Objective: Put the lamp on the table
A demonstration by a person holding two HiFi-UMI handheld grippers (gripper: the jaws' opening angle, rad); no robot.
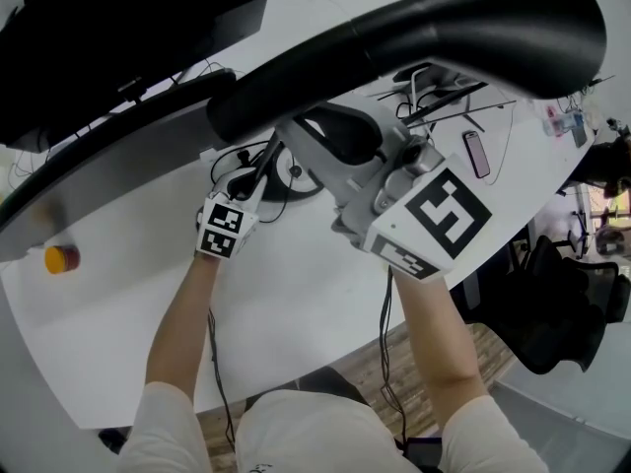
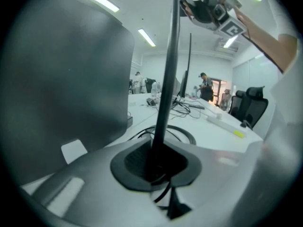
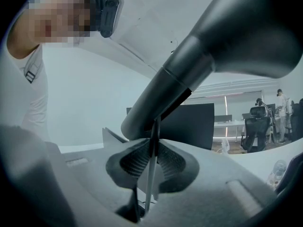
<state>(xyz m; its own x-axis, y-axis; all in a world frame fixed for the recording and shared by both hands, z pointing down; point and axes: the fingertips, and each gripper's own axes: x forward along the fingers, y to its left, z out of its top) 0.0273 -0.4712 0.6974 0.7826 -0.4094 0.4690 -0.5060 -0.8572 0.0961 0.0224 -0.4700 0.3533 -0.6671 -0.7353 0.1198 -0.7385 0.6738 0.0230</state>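
Observation:
The black lamp has a big funnel-shaped head (image 1: 473, 28) and a thin straight pole (image 2: 168, 79). In the head view the head fills the top, high above the white table (image 1: 296, 304). My left gripper (image 2: 156, 167) is shut on the pole low down, close to the tabletop. My right gripper (image 3: 151, 167) is shut on the same pole higher up, just under the head (image 3: 227, 41). The left gripper (image 1: 258, 177) sits left of the right gripper (image 1: 330, 146) in the head view. The pole's foot is hidden by the jaws.
A black ring with cables (image 2: 184, 132) lies on the table behind the pole. A large dark monitor (image 2: 71, 79) stands to the left. An orange object (image 1: 61, 258), a phone (image 1: 476, 154) and a power strip (image 2: 229, 124) lie on the table. Office chairs (image 1: 562, 304) stand to the right.

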